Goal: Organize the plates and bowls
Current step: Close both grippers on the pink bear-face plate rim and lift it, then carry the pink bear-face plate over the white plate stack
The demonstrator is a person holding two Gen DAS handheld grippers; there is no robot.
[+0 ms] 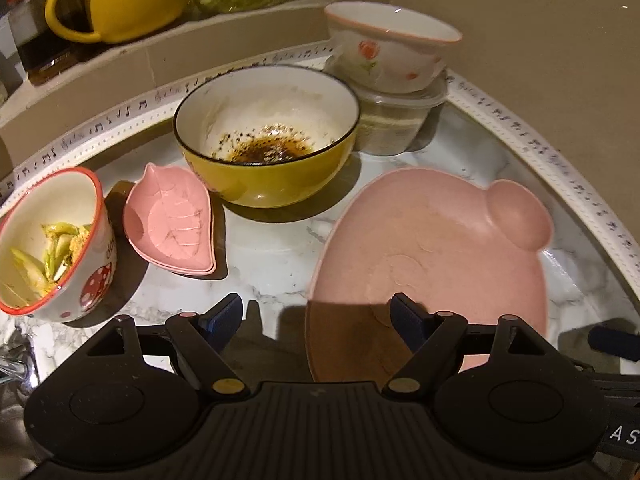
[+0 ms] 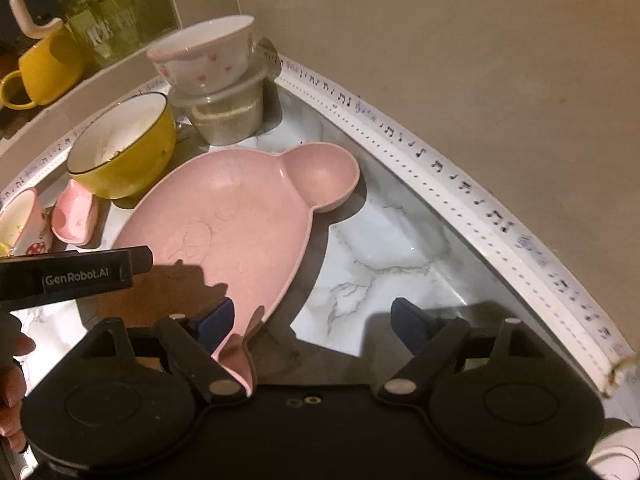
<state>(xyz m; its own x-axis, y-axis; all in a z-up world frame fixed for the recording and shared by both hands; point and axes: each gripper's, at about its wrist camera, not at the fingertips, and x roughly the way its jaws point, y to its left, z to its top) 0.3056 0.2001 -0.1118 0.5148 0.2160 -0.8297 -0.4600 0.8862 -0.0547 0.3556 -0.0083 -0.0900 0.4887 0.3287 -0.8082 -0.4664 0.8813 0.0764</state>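
A pink bear-shaped plate (image 1: 432, 248) (image 2: 240, 216) lies flat on the marble counter (image 2: 380, 240). My left gripper (image 1: 316, 314) is open over the plate's near left rim, one finger above the plate and one above the counter. My right gripper (image 2: 312, 316) is open too, with the plate's near right rim just inside its left finger; the pads do not press on it. Behind the plate stand a yellow bowl (image 1: 268, 136) (image 2: 124, 148) with dark residue, stacked pink leaf dishes (image 1: 172, 220) and a mushroom-print bowl (image 1: 52, 240) holding food scraps.
A white flowered bowl (image 1: 392, 48) sits on a clear lidded container (image 1: 396, 120) in the back corner. A yellow mug (image 1: 120, 0) and a glass jar stand in a wall niche. White note-printed trim (image 2: 460, 200) borders the counter. A hand (image 2: 12, 380) shows at the left edge.
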